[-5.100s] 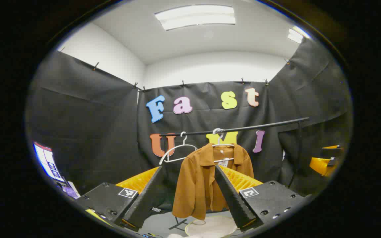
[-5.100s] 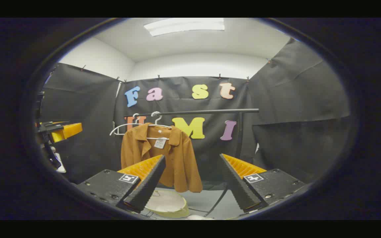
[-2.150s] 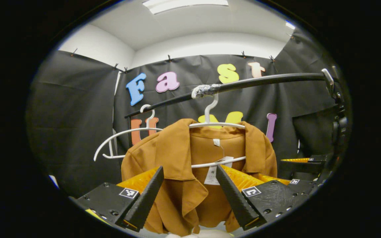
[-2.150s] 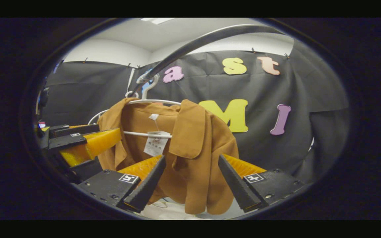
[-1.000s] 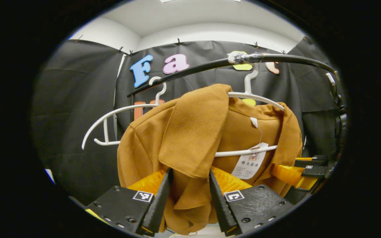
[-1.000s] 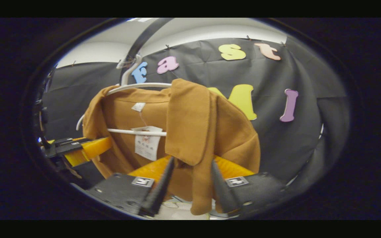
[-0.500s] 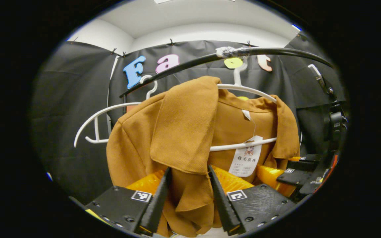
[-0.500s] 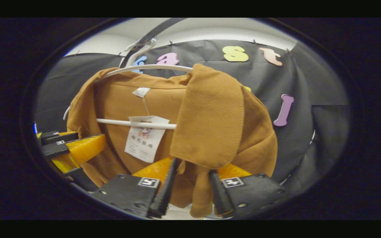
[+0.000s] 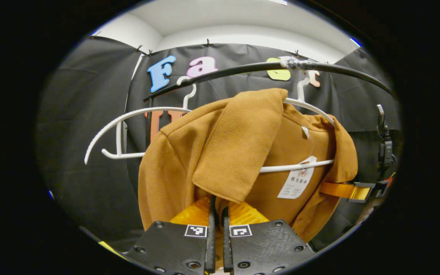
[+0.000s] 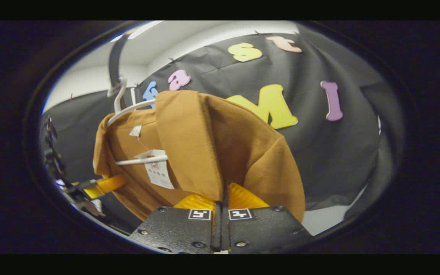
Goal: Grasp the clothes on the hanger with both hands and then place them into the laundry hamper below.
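A brown jacket hangs on a white hanger from a black rail. My left gripper is shut on the jacket's front edge just below the left lapel. My right gripper is shut on the jacket below the other lapel, beside the hanger. The right gripper's orange finger pokes out at the jacket's right side in the left gripper view. The left gripper's orange finger appears at the jacket's left side in the right gripper view. A paper tag dangles inside the collar.
A second, bare white hanger hangs on the rail to the left of the jacket. Black cloth walls close in the booth behind and on both sides. A strip of pale floor shows low on the right in the right gripper view.
Both grippers have closed from open onto the jacket's front edges below the lapels. Before that they moved in from far back to the hanging jacket.
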Motion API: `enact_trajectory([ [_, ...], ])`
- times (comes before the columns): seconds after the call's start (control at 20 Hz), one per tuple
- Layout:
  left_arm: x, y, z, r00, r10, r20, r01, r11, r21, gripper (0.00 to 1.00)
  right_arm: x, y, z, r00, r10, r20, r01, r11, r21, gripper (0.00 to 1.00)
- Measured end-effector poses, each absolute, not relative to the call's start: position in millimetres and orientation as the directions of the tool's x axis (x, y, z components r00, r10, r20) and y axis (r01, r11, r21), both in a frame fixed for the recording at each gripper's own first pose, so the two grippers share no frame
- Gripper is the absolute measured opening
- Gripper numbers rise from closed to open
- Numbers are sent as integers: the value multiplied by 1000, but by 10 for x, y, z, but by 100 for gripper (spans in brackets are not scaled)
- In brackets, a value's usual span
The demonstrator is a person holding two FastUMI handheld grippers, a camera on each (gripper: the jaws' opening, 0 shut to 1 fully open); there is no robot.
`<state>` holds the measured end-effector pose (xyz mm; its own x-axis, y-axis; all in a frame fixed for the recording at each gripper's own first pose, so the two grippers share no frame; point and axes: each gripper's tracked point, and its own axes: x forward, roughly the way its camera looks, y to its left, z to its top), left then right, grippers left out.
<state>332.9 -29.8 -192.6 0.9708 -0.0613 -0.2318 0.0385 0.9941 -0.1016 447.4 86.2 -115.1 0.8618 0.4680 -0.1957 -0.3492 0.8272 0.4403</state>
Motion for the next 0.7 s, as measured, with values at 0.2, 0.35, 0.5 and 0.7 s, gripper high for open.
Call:
enact_trajectory([
  [0.2,3266,-267,-1910,970,-58,-237,37,995,-91,3,4410,912,-935,767,639,-57,-476,626,617,2],
  [0.35,3222,-115,-1749,976,-34,-214,9,993,-116,0,4252,915,-603,681,727,89,-586,468,662,4],
  [0.5,3223,46,-1514,982,-23,-185,-10,984,-179,3,4085,866,-344,603,768,218,-647,310,697,4],
  [0.7,3232,262,-1126,993,-6,-122,-20,977,-213,0,4126,731,-33,567,752,336,-664,176,727,3],
])
